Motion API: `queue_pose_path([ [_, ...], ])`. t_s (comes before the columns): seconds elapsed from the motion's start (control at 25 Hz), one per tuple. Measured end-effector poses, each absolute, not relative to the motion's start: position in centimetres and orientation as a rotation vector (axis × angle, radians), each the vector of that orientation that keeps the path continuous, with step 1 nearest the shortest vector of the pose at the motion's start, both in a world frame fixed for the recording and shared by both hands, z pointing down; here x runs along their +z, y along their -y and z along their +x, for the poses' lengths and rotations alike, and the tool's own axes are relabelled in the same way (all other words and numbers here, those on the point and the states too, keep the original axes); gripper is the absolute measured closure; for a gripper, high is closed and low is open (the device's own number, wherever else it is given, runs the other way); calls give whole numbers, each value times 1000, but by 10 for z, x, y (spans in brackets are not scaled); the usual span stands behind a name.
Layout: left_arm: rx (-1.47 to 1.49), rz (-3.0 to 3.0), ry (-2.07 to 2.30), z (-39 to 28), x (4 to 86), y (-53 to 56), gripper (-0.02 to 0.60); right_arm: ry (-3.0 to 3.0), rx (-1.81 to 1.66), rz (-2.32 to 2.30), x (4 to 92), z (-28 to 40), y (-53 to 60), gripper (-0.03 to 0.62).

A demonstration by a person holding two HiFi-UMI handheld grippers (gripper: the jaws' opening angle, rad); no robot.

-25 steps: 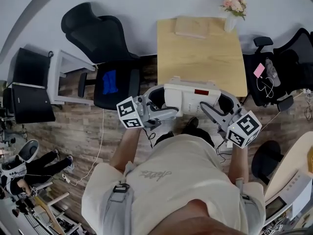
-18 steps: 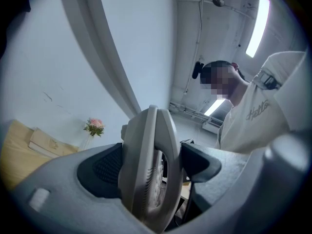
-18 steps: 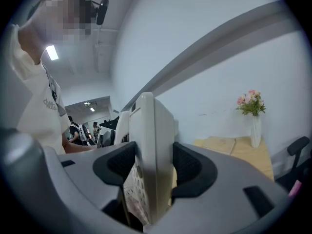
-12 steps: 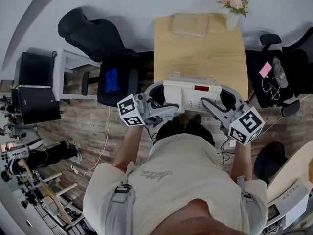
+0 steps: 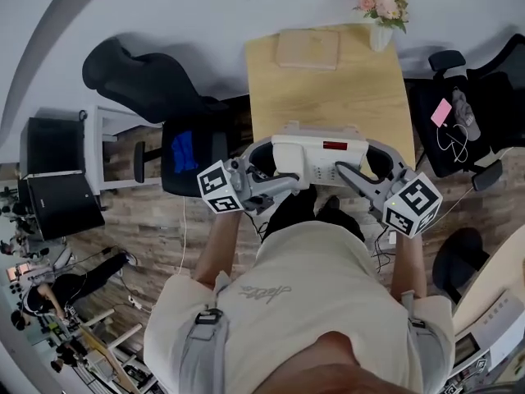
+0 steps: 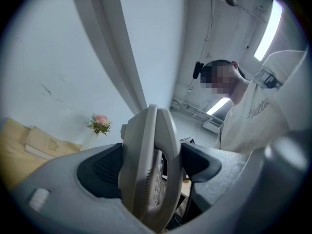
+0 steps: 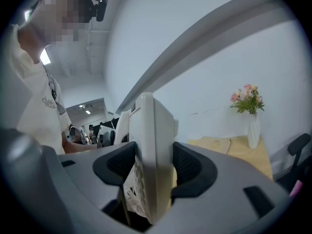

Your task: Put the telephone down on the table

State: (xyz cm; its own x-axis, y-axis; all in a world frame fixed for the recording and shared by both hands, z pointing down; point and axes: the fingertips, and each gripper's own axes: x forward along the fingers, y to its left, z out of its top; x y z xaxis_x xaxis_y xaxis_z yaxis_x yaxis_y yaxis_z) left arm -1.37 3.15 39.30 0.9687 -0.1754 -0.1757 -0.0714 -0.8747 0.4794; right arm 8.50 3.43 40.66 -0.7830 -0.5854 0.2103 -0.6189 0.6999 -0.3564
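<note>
Left tongs (image 5: pixel 262 166) and right tongs (image 5: pixel 369 167) clamp opposite ends of the telephone (image 5: pixel 316 156).

You're standing in an office: black office chairs (image 5: pixel 148 89) flank a wooden table (image 5: pixel 328 97) on a plank floor (image 5: pixel 148 220).

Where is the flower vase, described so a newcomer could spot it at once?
Find the light wooden table against the white wall, ahead of the person. At its far right corner stands a small white vase of pink flowers. It is the only upright thing there; its one neighbour, a tan pad, lies flat.
</note>
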Motion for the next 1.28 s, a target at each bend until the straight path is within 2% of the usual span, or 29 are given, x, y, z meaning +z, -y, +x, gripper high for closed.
queue_pose_path([
  [0.28, -347, 2645, 79, -32, 378, 30, 209, 2765, 577, 1069, 386, 66, 22, 355],
  [0.68, -396, 2658, 53, -65, 368, 63, 209, 2733, 555, 1095, 377, 34, 54, 355],
  [1.28, -405, 2596, 175, -125, 396, 112, 209, 2711, 637, 959, 404, -24, 111, 355],
])
